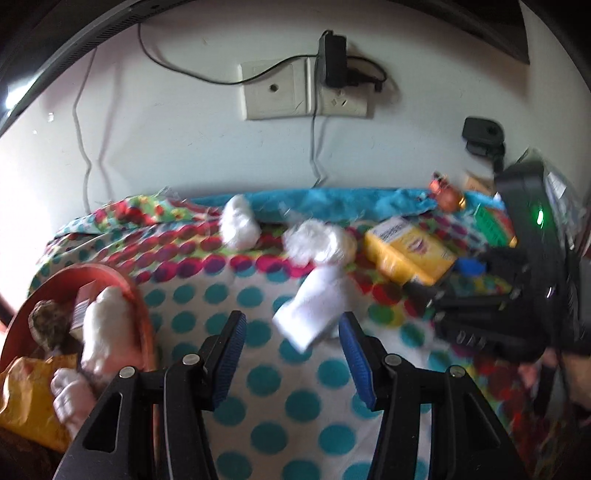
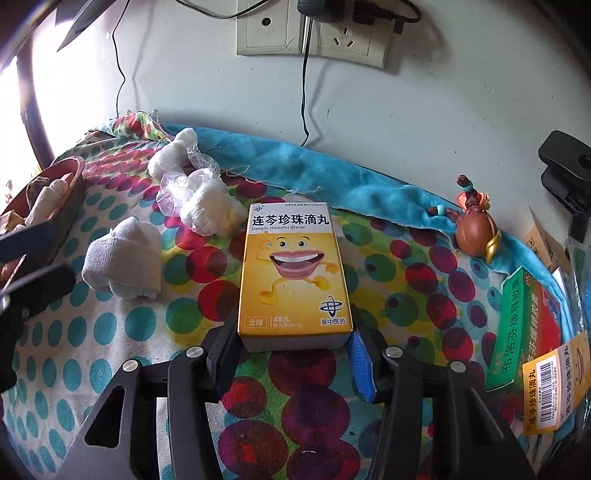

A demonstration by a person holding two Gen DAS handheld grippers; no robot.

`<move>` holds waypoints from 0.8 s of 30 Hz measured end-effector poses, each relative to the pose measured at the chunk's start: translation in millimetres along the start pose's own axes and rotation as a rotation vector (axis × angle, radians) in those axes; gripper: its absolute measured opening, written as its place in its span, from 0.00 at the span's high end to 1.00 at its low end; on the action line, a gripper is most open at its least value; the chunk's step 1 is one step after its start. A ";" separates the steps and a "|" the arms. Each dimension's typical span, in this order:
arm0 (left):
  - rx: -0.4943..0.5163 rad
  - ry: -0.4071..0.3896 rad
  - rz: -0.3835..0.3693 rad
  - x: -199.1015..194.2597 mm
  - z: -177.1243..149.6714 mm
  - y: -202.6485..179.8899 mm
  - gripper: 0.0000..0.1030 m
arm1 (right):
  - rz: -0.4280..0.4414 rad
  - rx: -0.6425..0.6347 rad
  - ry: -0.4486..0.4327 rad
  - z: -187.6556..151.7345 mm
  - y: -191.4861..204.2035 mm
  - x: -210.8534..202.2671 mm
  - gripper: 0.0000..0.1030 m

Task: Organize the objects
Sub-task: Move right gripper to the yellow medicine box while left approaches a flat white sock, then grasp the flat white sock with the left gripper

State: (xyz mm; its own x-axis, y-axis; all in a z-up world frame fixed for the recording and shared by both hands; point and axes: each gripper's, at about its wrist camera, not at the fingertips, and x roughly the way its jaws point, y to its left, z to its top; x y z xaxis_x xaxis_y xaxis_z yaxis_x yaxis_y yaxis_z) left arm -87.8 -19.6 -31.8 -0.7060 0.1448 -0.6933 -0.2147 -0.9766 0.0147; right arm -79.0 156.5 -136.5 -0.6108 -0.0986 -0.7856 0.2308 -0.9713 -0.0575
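My right gripper (image 2: 295, 332) is shut on a yellow medicine box (image 2: 295, 273), its fingers clamped on the box's near end; the box also shows in the left wrist view (image 1: 410, 251), with the right gripper (image 1: 480, 295) behind it. My left gripper (image 1: 291, 328) is open and empty above the dotted cloth, just short of a rolled white sock (image 1: 314, 306), which also shows in the right wrist view (image 2: 123, 258). Two plastic-wrapped white bundles (image 1: 321, 242) (image 1: 238, 221) lie farther back.
A red bowl (image 1: 136, 295) at the left holds socks, a packet and a small box. A small figurine (image 2: 474, 232), a green box (image 2: 524, 325) and another yellow box (image 2: 557, 387) lie at the right. The wall with sockets (image 2: 314, 33) is close behind.
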 end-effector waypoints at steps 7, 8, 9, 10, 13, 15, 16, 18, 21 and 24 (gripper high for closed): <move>0.063 0.080 -0.110 27.9 19.0 -12.7 0.43 | 0.010 0.011 0.003 -1.2 -3.6 -0.5 0.53; 0.063 0.090 -0.111 31.3 19.2 -12.9 0.43 | 0.008 0.009 0.003 -1.3 -3.9 -0.5 0.53; 0.059 0.103 -0.112 35.3 19.3 -11.5 0.43 | 0.011 0.012 0.003 -1.4 -3.9 -0.4 0.53; 0.057 0.110 -0.099 37.9 19.3 -9.9 0.43 | 0.012 0.013 0.003 -1.2 -3.4 -0.4 0.53; 0.059 0.121 -0.111 47.3 20.5 -7.0 0.41 | 0.014 0.014 0.004 -1.3 -3.1 -0.4 0.53; 0.063 0.109 -0.111 50.5 20.7 -7.3 0.38 | 0.012 0.013 0.004 -1.3 -3.0 -0.4 0.53; 0.065 0.113 -0.118 53.1 20.9 -7.9 0.38 | 0.010 0.011 0.004 -1.5 -3.3 -0.4 0.53; 0.058 0.128 -0.135 58.9 19.5 -8.2 0.36 | 0.006 0.008 0.003 -1.1 -2.1 -0.8 0.53; 0.092 0.183 -0.114 72.5 10.9 -11.8 0.35 | 0.008 0.009 0.004 -1.1 -2.0 -1.1 0.53; 0.051 0.152 -0.142 71.7 9.3 -4.4 0.34 | 0.006 0.008 0.003 -1.2 -1.6 -1.4 0.53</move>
State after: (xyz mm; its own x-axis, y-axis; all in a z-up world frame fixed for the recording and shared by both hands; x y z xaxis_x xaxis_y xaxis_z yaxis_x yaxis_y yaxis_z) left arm -143.8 -3.5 -74.9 -0.5567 0.2511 -0.7918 -0.3416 -0.9381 -0.0573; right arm -77.6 158.4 -136.0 -0.6069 -0.1036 -0.7880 0.2283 -0.9724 -0.0480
